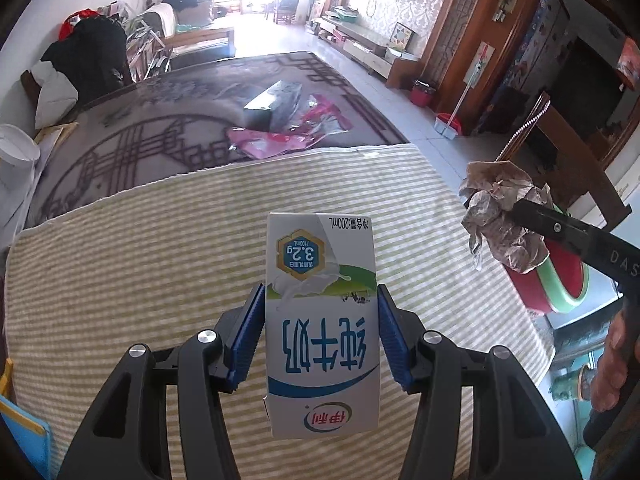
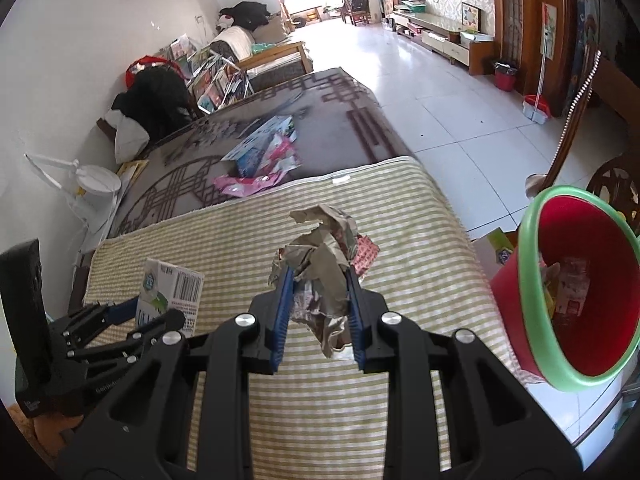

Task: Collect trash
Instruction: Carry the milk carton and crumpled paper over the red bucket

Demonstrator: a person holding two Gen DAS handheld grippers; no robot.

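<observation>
A long surface is shown covered by two cloths. The near part is covered by a green-and-white striped mat point(image 1: 160, 280), no object being seen resting on it. The far part is covered by a grey cloth with a dark fretwork pattern point(image 2: 340, 120). On the grey cloth, close to the mat's far edge, pink plastic packaging point(image 2: 256, 180) and a blue printed box point(image 2: 264, 140) are seen lying together.

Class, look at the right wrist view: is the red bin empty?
No: the red bin already holds scraps of packaging against its inner wall.
</observation>
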